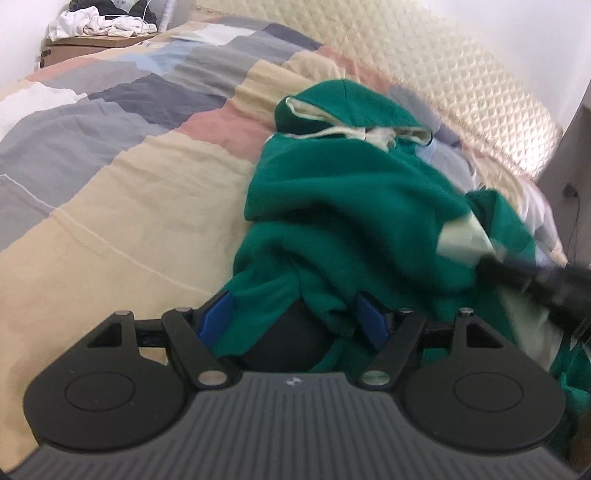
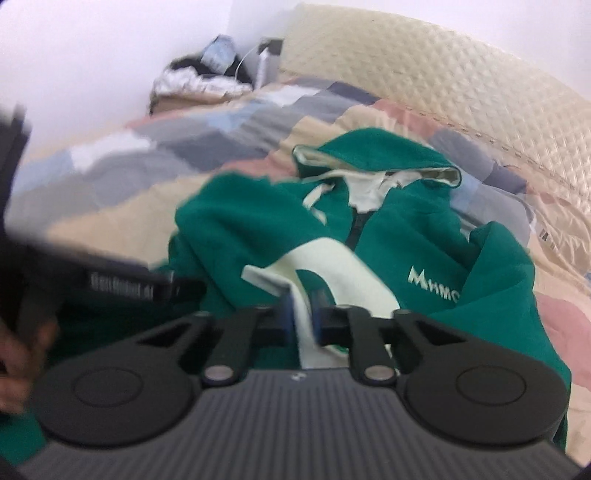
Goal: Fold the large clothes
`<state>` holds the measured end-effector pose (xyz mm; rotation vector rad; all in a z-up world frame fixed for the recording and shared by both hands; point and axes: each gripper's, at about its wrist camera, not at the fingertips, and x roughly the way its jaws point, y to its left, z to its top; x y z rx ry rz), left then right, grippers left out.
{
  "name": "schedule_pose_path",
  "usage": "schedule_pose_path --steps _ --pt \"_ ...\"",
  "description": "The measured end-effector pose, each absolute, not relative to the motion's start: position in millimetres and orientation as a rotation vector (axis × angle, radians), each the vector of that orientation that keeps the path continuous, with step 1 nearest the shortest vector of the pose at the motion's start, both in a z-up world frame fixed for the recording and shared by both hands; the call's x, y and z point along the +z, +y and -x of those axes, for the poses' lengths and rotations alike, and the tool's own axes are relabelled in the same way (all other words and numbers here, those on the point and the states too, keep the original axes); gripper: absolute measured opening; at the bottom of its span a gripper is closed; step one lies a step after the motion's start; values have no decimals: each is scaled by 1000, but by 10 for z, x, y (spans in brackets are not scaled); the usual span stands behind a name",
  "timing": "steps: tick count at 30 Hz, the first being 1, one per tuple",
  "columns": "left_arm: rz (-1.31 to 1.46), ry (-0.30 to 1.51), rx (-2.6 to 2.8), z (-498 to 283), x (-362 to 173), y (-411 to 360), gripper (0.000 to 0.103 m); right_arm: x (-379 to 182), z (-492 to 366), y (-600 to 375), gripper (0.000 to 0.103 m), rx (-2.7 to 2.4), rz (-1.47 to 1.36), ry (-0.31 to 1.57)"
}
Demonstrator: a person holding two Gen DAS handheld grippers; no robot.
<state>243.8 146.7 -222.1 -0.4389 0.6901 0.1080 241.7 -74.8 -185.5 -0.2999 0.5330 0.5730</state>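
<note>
Green fleece, a hooded sweatshirt (image 2: pixel 388 236) with cream lining, lies bunched on the bed (image 1: pixel 129 206), toward the edge that runs along the quilted cream headboard (image 1: pixel 424 74). Its hood points to the far corner, where a cardboard box (image 1: pixel 74 48) carries a heap of white laundry (image 1: pixel 99 24). A white logo shows on the chest.

Right hand-held gripper (image 2: pixel 301 317): its blue pads are pressed together on a cream strip of the sweatshirt, which rises between them.

Left hand-held gripper (image 1: pixel 291 317): its blue fingers (image 1: pixel 216 317) stand spread wide, with a fold of green cloth bulging up between them; whether the pads press on the fold I cannot tell. A hand (image 2: pixel 14 362) grips its black body at the near edge of the bed.
</note>
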Motion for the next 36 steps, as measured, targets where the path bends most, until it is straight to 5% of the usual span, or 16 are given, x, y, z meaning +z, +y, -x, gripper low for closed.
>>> schedule_pose_path --steps 11,13,15,18,28,36 --pt "601 611 66 -2647 -2191 1601 76 -682 -3036 -414 7 740 136 479" --pt "675 617 100 -2728 -2225 1704 62 -632 -3061 -259 7 765 156 496" --pt "716 606 131 -2719 -2223 1805 38 -602 -3065 -97 7 774 179 518" --pt "822 577 180 -2616 -2209 2074 22 -591 -3079 133 7 779 214 545" --pt "1144 626 243 -2497 -2585 2713 20 -1027 -3606 946 7 780 127 674" --pt "1090 638 239 -2628 -2563 2681 20 -1774 -4098 895 10 662 45 779"
